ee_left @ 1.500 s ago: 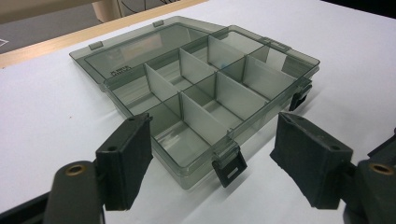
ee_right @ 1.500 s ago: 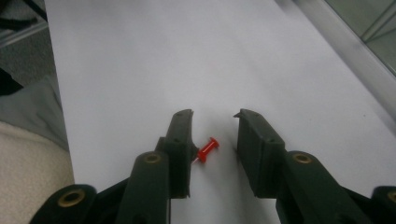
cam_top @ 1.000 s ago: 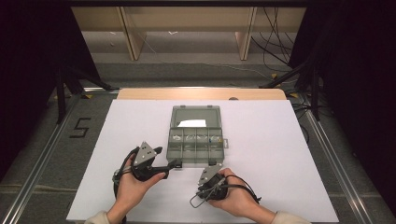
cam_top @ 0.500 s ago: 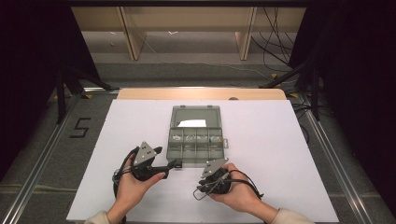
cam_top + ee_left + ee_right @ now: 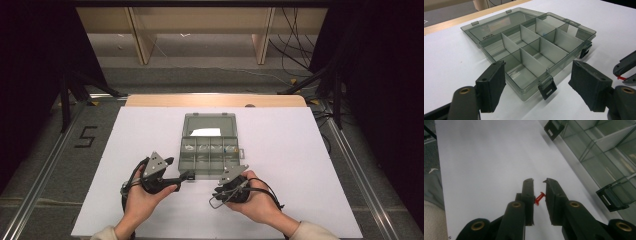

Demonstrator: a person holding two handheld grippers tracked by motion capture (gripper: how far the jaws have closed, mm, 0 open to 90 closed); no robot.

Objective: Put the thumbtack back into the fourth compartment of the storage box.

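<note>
Right gripper point(image 5: 539, 182) jaws narrow, pinching a red pushpin point(image 5: 539, 198) just off the near edge of the open compartment box point(image 5: 207, 147). Left gripper point(image 5: 537, 83) jaws wide, holding nothing, facing the box's near-left corner. White counter point(image 5: 330, 165) bare all round; dark floor beyond.

Light falls from overhead onto the white table point(image 5: 310, 165), which is bright and evenly lit in the high view, while the surroundings on both sides sink into near black. Shadows under the hands are soft and short. In the left gripper view the clear box point(image 5: 534, 52) is fairly sharp, with pale glare on its lid and dividers; the near black fingers point(image 5: 492, 87) are slightly soft. The right gripper view is dimmer and blurred, probably out of focus; the table's far end washes out, and the red pin point(image 5: 539, 198) looks fuzzy.
</note>
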